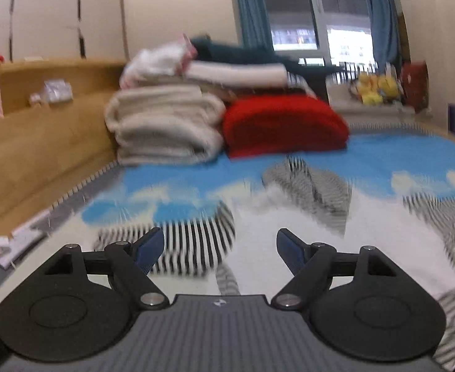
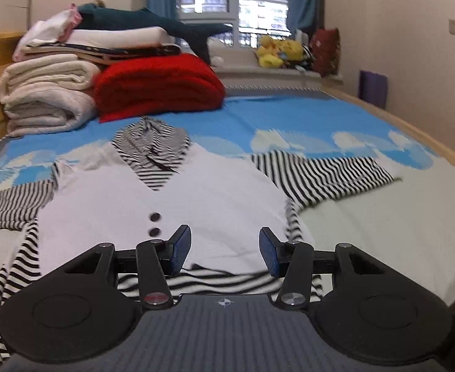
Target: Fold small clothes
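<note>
Over the bed, hovering above a spread-out shirt, nothing pinched.
Nearest, left gripper gaping wide and empty, right gripper spread partway, also empty; just beyond, lying flat on the blue sheet, white striped-sleeve shirt; farther back, sitting stacked, red blanket beside cream blanket; window behind.

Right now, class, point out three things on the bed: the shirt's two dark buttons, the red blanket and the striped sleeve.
Buttons (image 2: 155, 217): right wrist view, on the upper button.
Red blanket (image 2: 157, 85): right wrist view, middle of its folded front.
Striped sleeve (image 2: 323, 175): right wrist view, middle of the spread sleeve.
</note>
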Motion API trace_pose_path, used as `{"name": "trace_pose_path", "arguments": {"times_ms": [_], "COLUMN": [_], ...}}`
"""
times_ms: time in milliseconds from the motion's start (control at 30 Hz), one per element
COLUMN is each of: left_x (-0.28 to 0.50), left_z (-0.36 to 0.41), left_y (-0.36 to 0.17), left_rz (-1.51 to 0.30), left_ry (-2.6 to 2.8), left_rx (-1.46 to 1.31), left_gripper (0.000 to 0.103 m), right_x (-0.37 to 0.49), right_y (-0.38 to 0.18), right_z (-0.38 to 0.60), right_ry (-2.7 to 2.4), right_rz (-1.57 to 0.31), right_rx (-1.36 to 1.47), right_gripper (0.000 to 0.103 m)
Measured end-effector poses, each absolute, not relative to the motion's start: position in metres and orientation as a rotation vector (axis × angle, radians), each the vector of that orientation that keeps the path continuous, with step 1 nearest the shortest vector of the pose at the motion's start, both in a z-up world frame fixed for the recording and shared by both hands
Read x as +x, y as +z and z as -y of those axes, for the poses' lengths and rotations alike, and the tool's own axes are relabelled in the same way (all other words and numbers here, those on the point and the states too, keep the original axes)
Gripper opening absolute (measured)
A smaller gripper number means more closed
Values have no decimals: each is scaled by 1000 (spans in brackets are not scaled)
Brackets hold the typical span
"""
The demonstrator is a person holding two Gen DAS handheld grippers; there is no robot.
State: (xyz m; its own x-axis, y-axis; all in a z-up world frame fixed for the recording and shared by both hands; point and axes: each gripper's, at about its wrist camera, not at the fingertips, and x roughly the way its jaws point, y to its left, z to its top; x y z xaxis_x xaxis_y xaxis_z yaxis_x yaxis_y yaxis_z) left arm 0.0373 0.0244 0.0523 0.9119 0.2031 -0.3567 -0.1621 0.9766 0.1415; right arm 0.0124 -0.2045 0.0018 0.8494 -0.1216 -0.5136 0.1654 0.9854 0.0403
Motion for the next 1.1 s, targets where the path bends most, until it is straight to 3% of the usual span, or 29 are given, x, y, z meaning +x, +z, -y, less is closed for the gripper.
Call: {"name": "trace_pose_path", "arguments": {"times_ms": [133,300,867,967,1033,1100], "left_x": [49,93,256,264,267,276], "left_z": [-32,-55,-138,-144,-153,-169], "left_y": [97,107,30,17,5,-8], "left_rz": [-292,-371,-614,-619,-629,-680], "left_ry": [181,88,106,99,97,135], "left_rx": [84,-5,-107,-110,-107,-121], "left_gripper": [84,84,75,60,22,17], "right_x": [16,24,97,128,151,174], "right_y": [9,12,81,87,88,86], "right_z": [202,200,229,228,226,220], "right_ry": [-130,-138,-58,-37,-15,19], "right_rz": [-528,-550,-513,-507,-517,-521], "right_rx": [91,105,53,61,76,76], "right_gripper": [51,50,49,38,31,24]}}
